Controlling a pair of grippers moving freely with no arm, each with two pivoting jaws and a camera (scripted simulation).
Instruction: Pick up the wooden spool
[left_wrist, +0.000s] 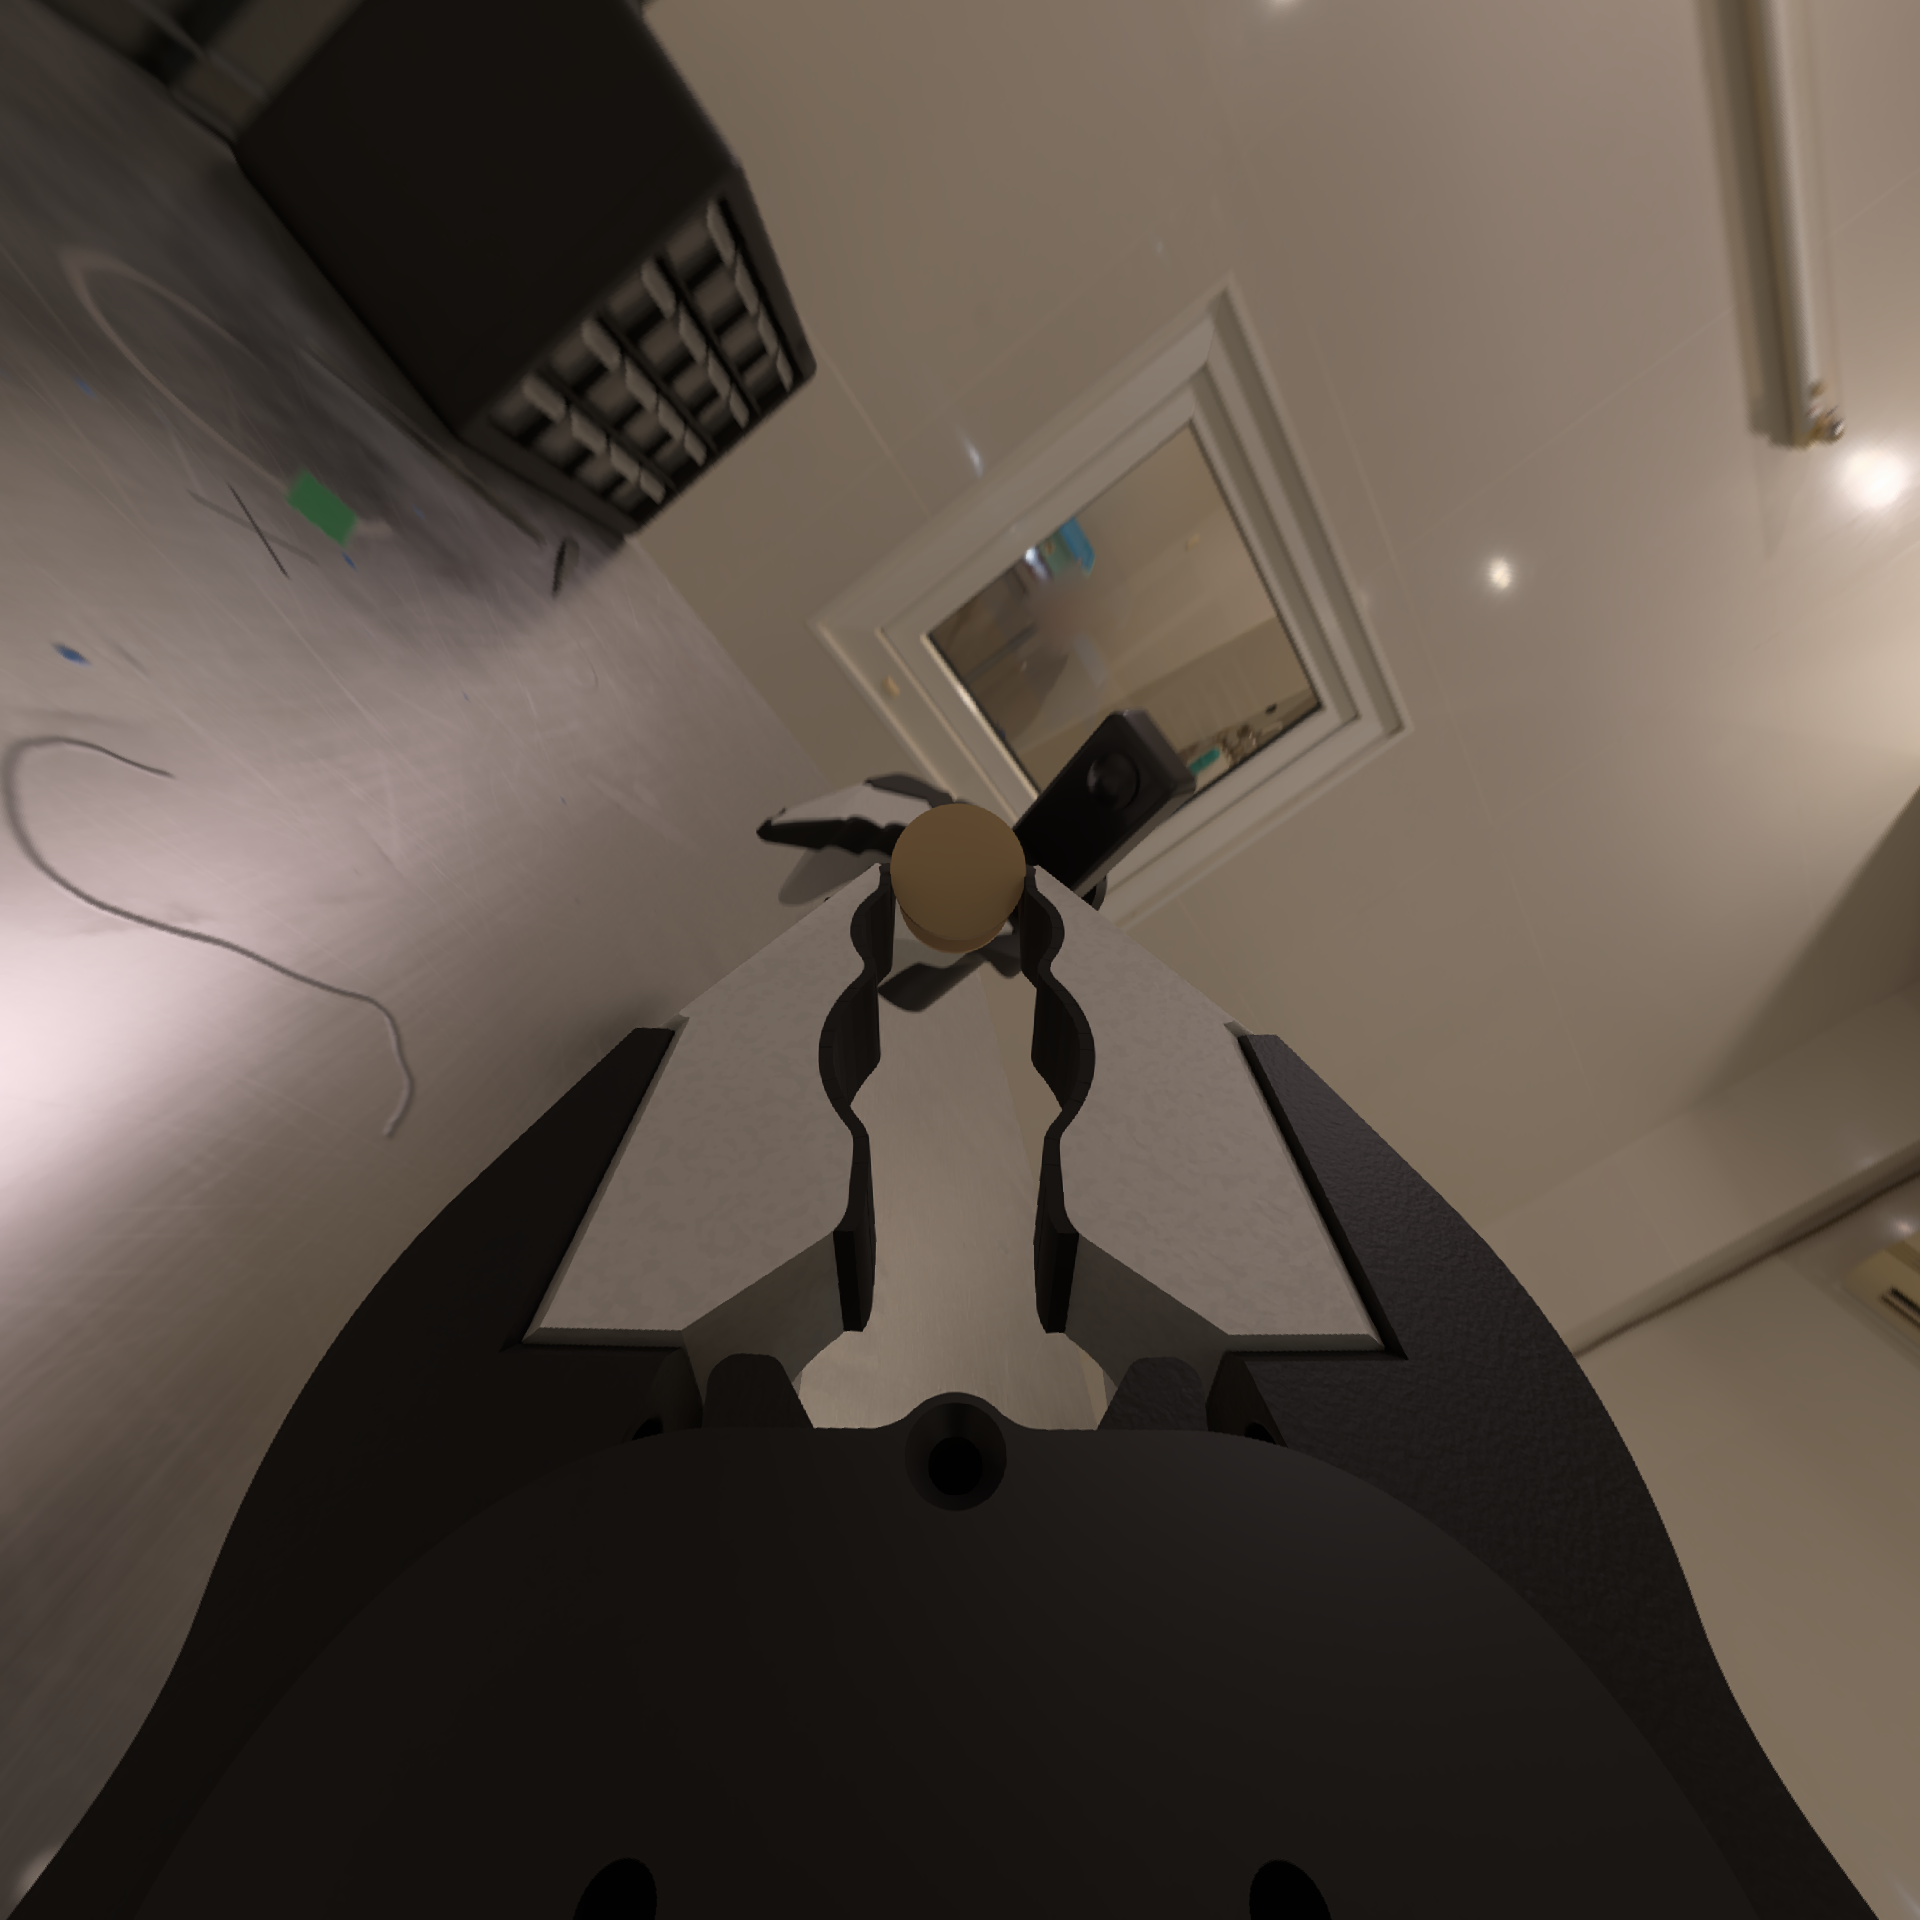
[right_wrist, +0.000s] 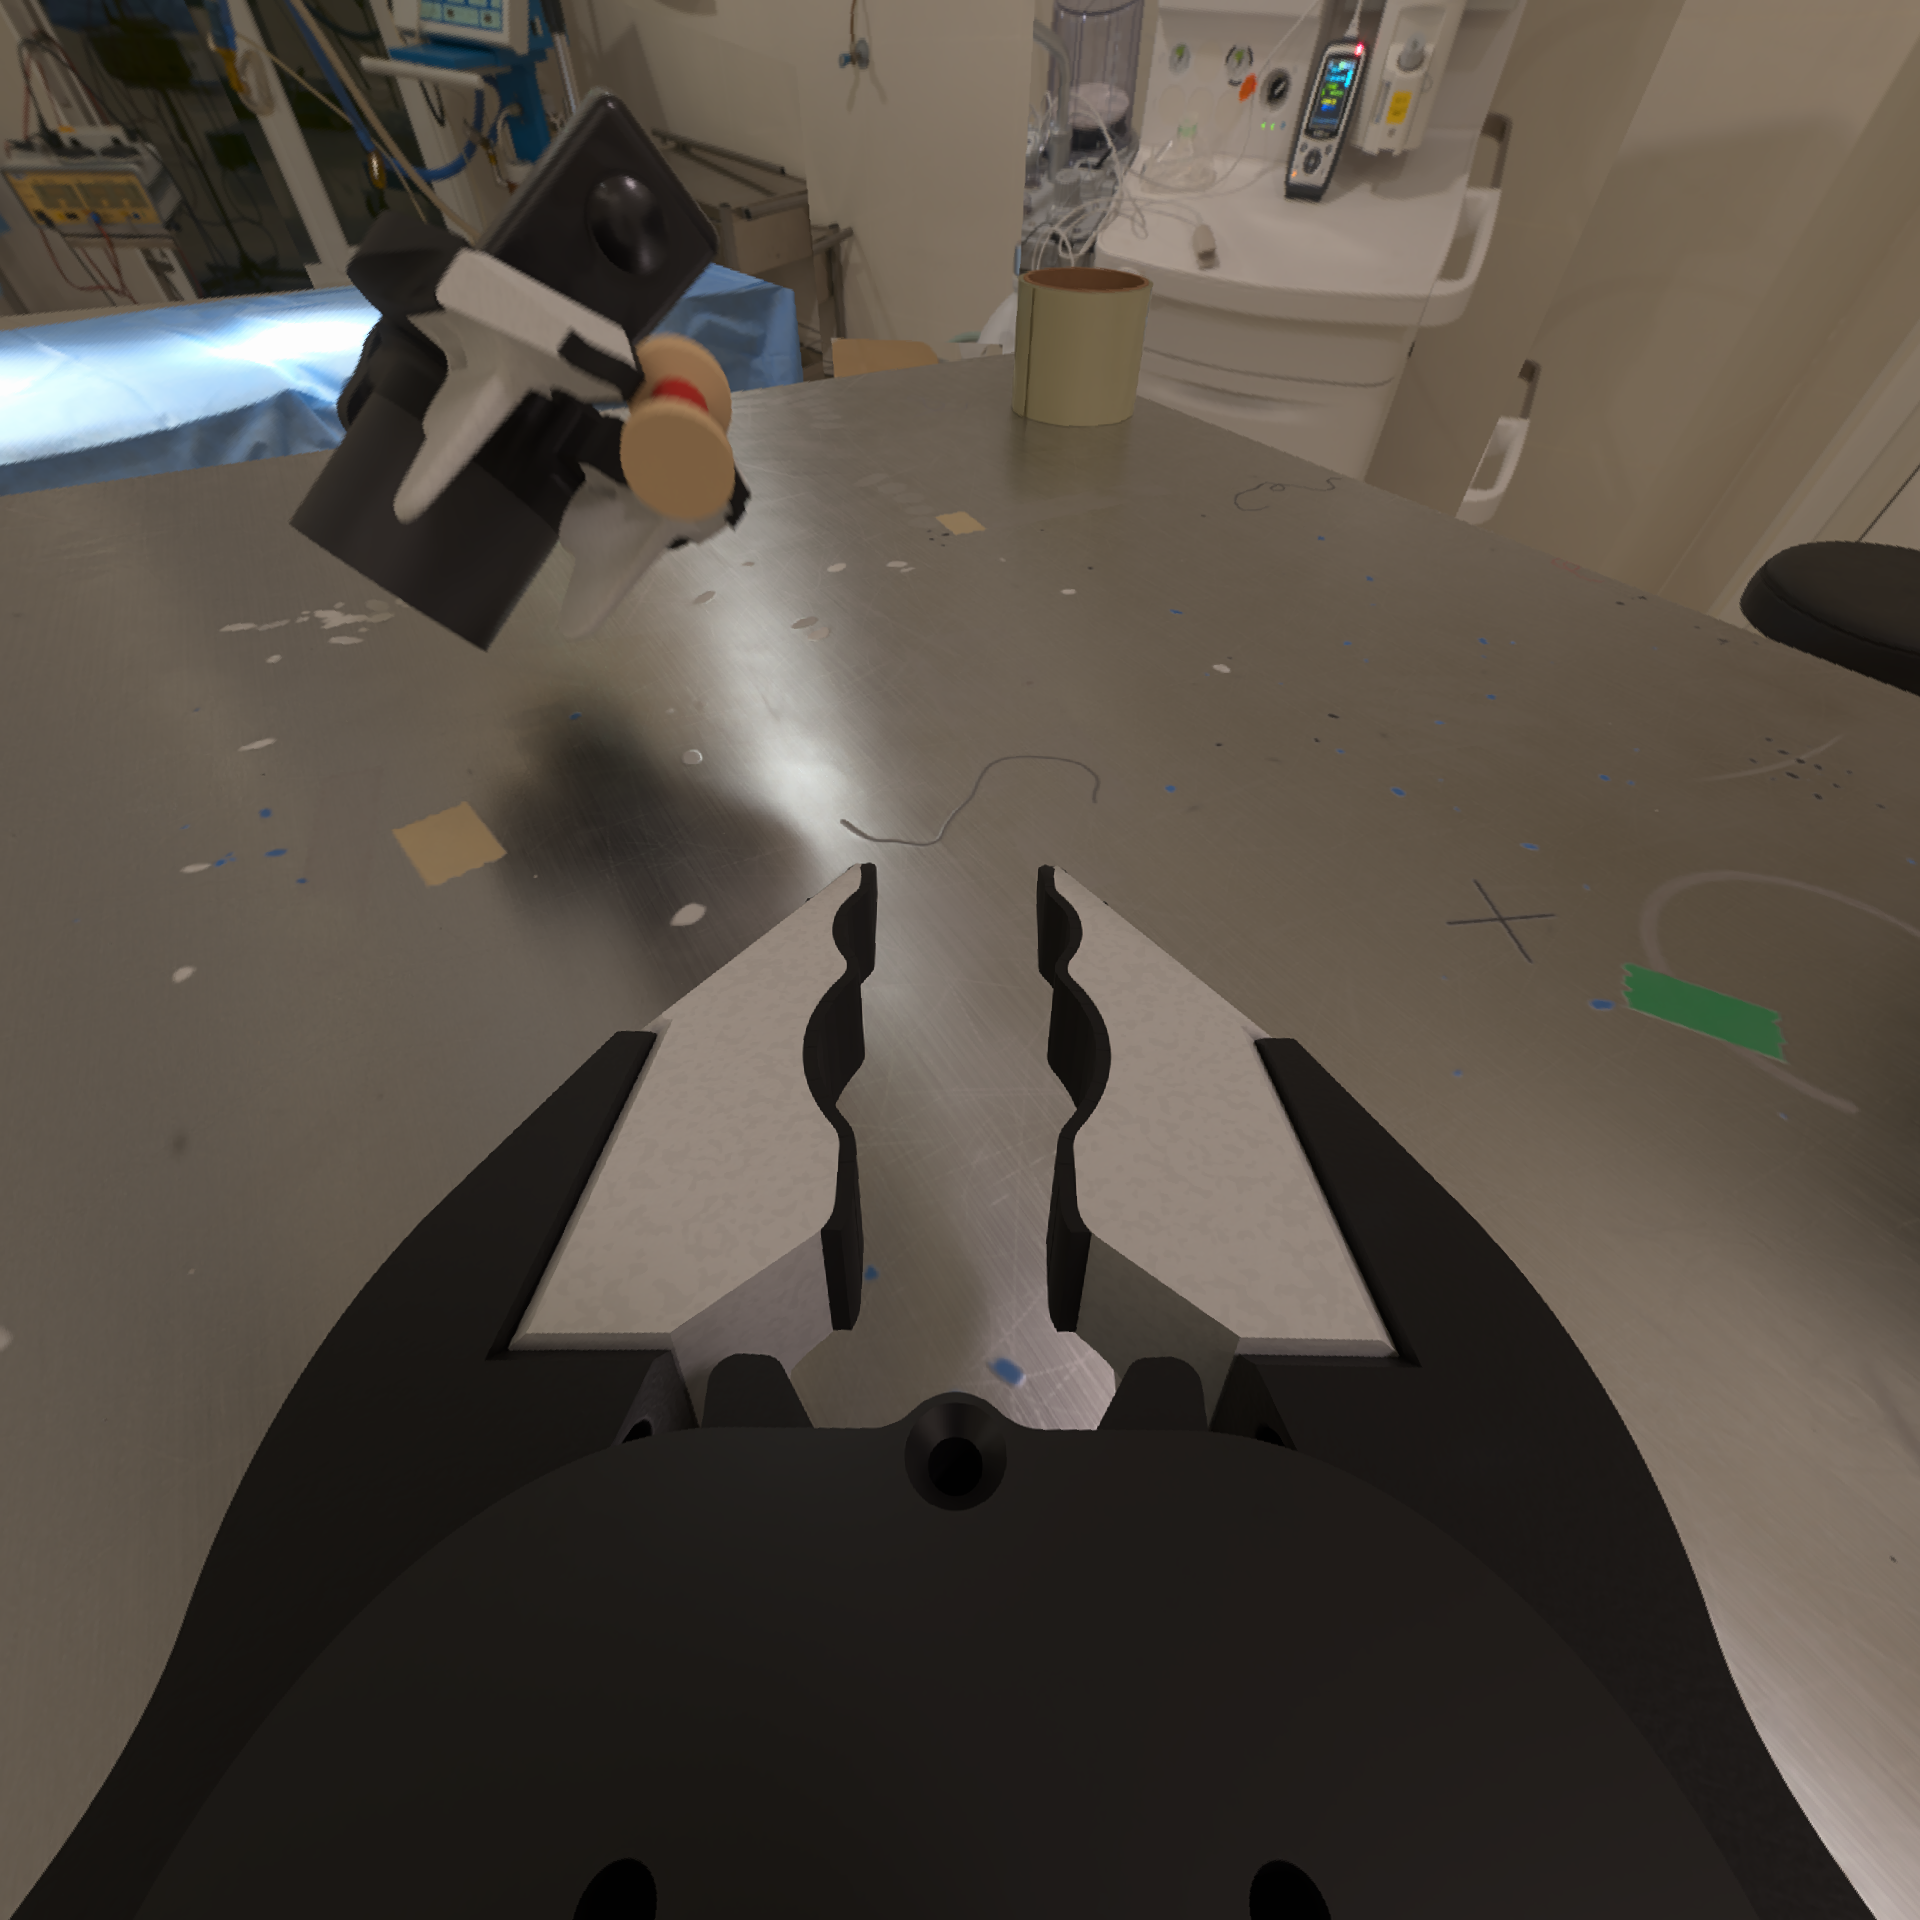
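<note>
The wooden spool (left_wrist: 954, 873) is a tan spool with round end discs and red thread on its core. My left gripper (left_wrist: 956, 909) is shut on it at the fingertips. In the right wrist view the spool (right_wrist: 677, 452) hangs in the left gripper well above the steel table (right_wrist: 1247, 707), at the upper left, with a dark shadow under it. My right gripper (right_wrist: 956, 883) is open and empty, low over the table's near side. Its black body (left_wrist: 1107, 784) shows beyond the spool in the left wrist view.
A cream tape roll (right_wrist: 1081, 348) stands at the table's far edge. A thin wire (right_wrist: 977, 800), a tan patch (right_wrist: 447, 842) and a green tape strip (right_wrist: 1704, 1013) lie flat. A black stool (right_wrist: 1839, 613) is at the right. A black crate (left_wrist: 582, 312) sits on the table.
</note>
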